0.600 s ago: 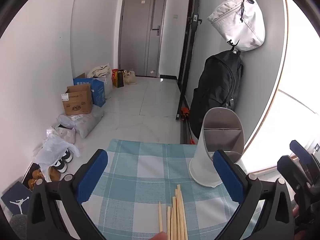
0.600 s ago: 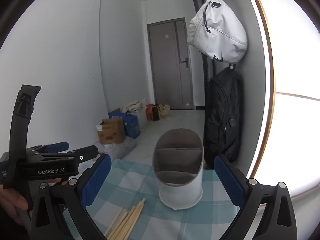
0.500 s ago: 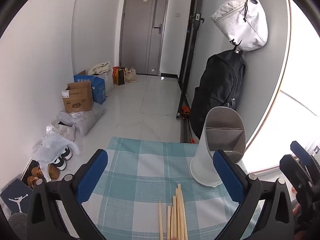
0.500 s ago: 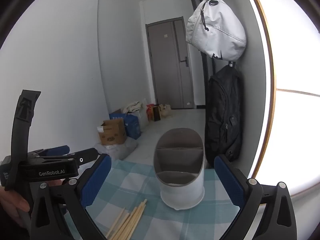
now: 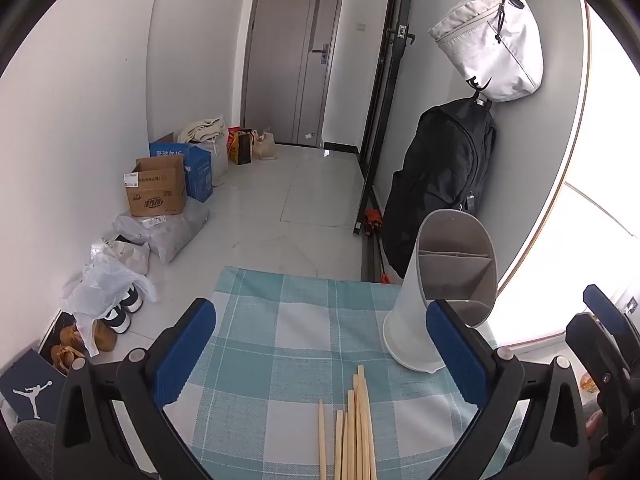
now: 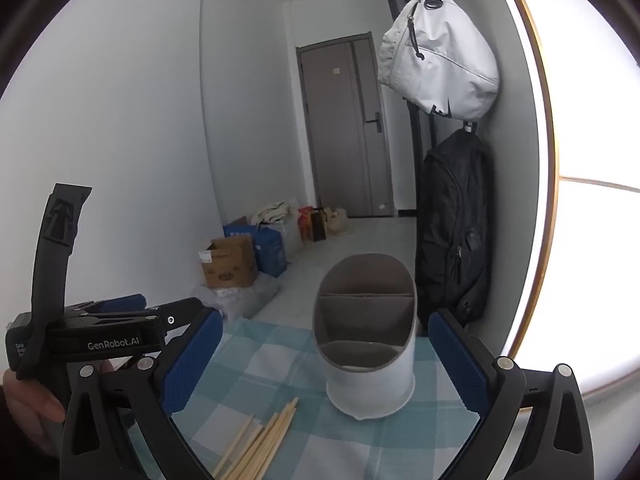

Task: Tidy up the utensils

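Left hand-held gripper [image 5: 320,354]: its two blue pads stand spread wide, with nothing between them; it hangs above the surface and tilts down toward it.
Right hand-held gripper [image 6: 326,360]: also spread wide and empty; it hangs above the surface, with the holder seen between its pads.
Hand [image 6: 30,404]: a part of the person's hand shows at the lower left of the right wrist view, around the body of the left hand-held gripper.
Chopsticks [image 5: 354,428]: a small bundle of pale wooden sticks lies flat on the surface, below the left hand-held gripper and apart from its pads; the sticks lie side by side, one a little apart on the left. In the right wrist view they lie to the lower left of the holder, not touching it.
Utensil holder [image 6: 366,340]: a white holder with a grey inside, upright on the surface near its far right corner; inner walls divide it into compartments, and no utensil shows in the ones I can see.
Surface [image 5: 280,320]: covered with a cloth of teal and white checks.
Black backpack [image 5: 440,176]: hangs on the wall behind the holder.
White bag [image 5: 492,40]: hangs on the same wall, above the backpack.
Floor [image 5: 280,208]: pale tiles; cardboard boxes [image 5: 156,188], plastic bags and shoes [image 5: 120,312] lie along the left wall.
Door [image 5: 292,52]: grey, shut, at the far end of the room.
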The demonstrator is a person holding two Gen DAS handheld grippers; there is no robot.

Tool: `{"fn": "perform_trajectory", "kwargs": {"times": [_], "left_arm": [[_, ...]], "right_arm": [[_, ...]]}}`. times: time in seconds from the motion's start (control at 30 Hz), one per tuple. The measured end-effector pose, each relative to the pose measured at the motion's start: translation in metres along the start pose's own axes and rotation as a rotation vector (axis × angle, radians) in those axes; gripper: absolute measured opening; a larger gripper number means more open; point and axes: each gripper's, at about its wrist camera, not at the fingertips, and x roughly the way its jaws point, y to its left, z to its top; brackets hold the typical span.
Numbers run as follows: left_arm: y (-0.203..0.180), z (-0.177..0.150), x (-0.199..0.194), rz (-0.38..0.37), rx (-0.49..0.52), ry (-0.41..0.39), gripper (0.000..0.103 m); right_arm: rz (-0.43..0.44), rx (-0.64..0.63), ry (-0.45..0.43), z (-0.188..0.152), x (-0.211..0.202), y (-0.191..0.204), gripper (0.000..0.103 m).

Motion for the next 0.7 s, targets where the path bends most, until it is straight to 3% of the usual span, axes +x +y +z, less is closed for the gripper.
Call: {"fn": "perform_trajectory", "kwargs": {"times": [0.7], "left_arm": [[0.0023, 0.0005, 0.0001, -0.001, -0.003, 0.004, 0.102]], "right_arm": [[-0.008, -0.014, -0.010, -0.0027, -0.0017, 0.0015, 0.103]]}}
